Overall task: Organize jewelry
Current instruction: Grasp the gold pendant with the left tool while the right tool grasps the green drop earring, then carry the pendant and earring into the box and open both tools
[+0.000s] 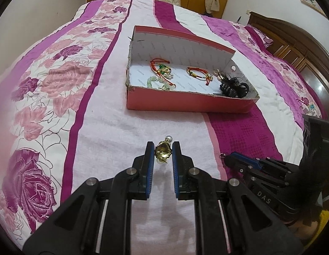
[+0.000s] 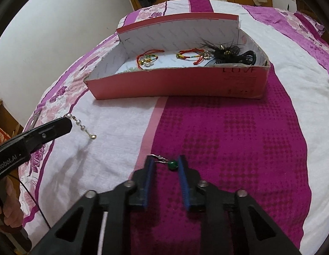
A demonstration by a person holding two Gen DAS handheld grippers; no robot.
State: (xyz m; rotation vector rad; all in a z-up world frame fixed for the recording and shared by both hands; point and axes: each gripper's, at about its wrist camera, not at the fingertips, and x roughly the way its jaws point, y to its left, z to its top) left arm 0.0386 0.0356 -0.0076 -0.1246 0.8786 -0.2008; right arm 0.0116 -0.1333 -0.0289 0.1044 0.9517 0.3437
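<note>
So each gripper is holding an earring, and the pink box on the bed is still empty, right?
Not quite. The pink box is not empty: the left wrist view shows red cord bracelets and a black hair clip inside. Each gripper does hold an earring.

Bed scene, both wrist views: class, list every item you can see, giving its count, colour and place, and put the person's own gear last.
Box: one, pink outside, white inside, open on the bedspread.
Cord bracelets: two, red with gold, inside the box.
Bead bracelet: one, pale green, box's left end.
Hair clip: one, black and feathery, box's right end.
Bedspread: one, magenta, pink and white floral.
Pearl earring: one, gold with pearls, between the left gripper's pads.
Green-bead earring: one, silver hook, between the right gripper's pads.
Left gripper: black, blue pads, shut.
Right gripper: same, shut.
</note>
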